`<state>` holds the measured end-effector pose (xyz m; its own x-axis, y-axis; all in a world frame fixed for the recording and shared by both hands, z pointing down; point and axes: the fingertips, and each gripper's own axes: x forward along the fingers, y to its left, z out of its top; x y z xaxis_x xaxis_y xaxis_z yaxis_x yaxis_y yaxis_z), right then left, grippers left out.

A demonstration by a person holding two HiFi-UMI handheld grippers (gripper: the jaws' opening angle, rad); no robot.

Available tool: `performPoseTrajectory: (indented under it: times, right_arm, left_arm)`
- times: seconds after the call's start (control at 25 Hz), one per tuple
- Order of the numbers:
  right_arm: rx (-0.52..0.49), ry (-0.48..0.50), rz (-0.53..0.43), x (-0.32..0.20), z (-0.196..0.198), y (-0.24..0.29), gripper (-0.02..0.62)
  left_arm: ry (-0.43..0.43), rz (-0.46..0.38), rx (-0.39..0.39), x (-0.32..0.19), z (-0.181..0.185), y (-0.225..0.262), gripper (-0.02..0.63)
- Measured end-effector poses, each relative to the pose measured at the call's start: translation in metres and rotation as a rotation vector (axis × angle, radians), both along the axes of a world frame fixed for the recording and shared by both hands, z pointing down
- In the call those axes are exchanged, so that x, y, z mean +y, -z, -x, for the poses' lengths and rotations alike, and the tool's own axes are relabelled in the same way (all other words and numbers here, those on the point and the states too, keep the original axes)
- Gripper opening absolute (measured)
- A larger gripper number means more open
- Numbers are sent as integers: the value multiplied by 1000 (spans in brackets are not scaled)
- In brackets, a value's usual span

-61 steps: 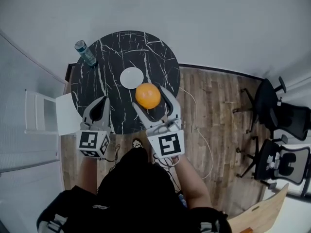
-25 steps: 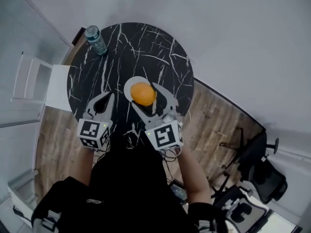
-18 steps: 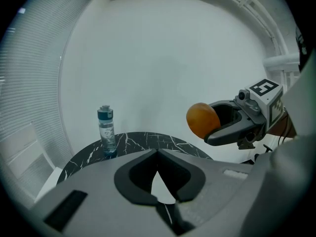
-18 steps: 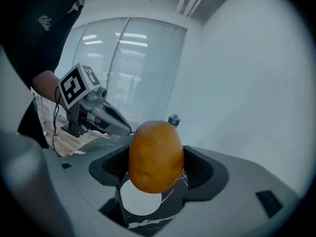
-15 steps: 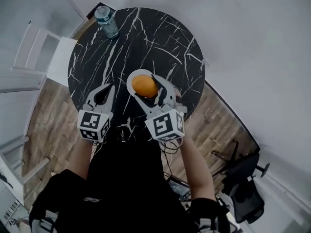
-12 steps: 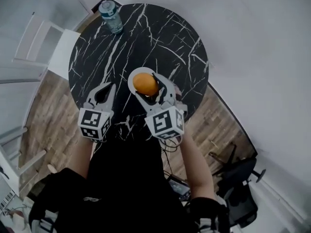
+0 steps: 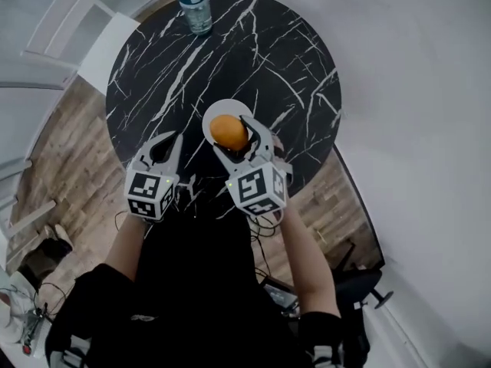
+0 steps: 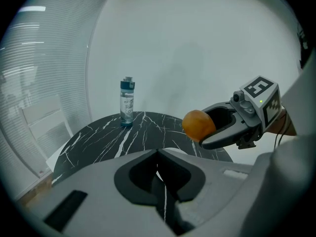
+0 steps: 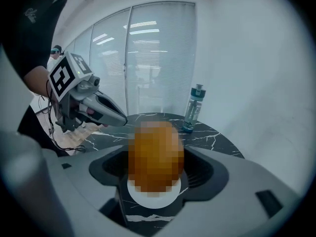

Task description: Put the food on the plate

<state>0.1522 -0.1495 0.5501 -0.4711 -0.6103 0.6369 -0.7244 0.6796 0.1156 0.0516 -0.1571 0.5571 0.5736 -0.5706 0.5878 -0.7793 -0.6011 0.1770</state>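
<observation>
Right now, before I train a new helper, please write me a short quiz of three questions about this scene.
1. True or false: the left gripper holds the orange.
2. What lies directly under the orange? A: a bowl. B: a white plate. C: a cup.
3. Fill in: seen from the person, the water bottle stands at the ___ edge of the table.

Key
1. False: the right gripper grips it; the left one is shut and empty.
2. B.
3. Far.

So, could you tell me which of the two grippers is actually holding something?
The right gripper: its jaws are clamped on the orange over the white plate. The left gripper has its jaws together with nothing between them.
</observation>
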Motion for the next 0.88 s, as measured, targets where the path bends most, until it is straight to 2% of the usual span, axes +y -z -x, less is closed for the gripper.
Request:
performPoseTrajectory:
  times: [0.32,0.88]
  right_arm:
    - [11,32,69,-1,-2,-31,330]
    - [16,14,194,-13,0,-89,330]
  left_arm:
    - [69,53,-4,10,5,-33,0]
    - [109,140,20,18,4,-81,0]
